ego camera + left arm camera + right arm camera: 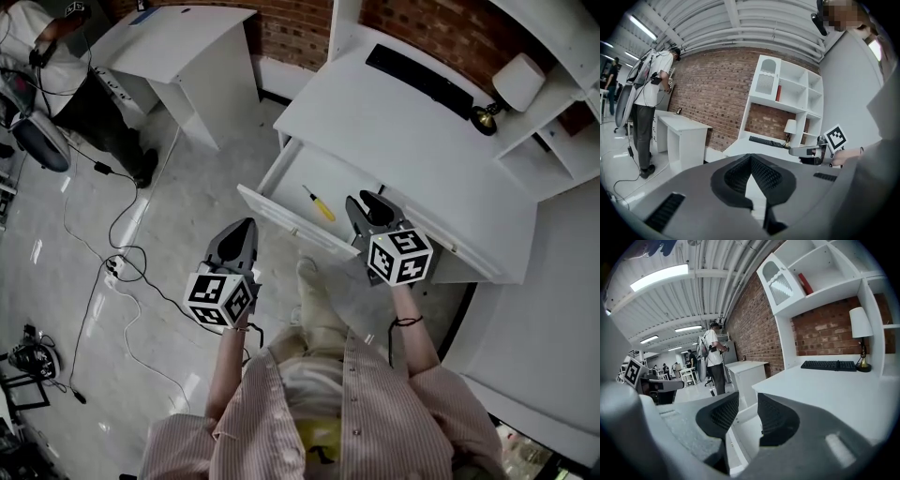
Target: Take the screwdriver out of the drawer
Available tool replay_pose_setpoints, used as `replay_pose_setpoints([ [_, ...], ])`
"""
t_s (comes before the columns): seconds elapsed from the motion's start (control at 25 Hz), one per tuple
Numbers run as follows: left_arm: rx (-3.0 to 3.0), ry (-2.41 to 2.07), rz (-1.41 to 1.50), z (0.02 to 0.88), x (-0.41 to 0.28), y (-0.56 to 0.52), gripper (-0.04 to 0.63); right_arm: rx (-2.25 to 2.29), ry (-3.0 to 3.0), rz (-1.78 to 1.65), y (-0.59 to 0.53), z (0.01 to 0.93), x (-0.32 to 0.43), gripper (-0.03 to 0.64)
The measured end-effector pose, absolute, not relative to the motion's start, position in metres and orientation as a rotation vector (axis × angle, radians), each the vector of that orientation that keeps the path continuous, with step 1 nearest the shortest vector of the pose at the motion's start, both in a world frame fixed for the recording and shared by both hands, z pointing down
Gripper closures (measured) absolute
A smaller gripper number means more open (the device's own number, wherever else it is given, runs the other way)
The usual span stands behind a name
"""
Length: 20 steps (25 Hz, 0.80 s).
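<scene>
We had our left tongs (pixel 246 225) pinched together, empty. Our right tongs (pixel 367 200) stood narrowly parted over the open drawer (pixel 281 214), the screwdriver (pixel 319 203) lying inside.

I see the white bench (pixel 403 150) carrying a keyboard (pixel 418 79) at its 12 o'clock edge and a lamp (pixel 517 81) at 2 o'clock. In its open drawer (pixel 330 172), at 8 o'clock, lies the screwdriver (pixel 319 203).
</scene>
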<state>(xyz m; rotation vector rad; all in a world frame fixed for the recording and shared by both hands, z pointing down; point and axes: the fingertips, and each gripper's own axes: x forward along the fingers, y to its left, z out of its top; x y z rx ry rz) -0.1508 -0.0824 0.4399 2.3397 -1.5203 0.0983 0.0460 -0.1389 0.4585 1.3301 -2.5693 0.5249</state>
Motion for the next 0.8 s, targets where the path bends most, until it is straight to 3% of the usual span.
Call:
replay_pose_setpoints([
  [0.8, 2.144, -1.299, 0.304, 0.549, -0.132, -0.196, 0.597, 0.972, -2.279, 0.736, -0.231, 0.607, 0.002, 0.497],
])
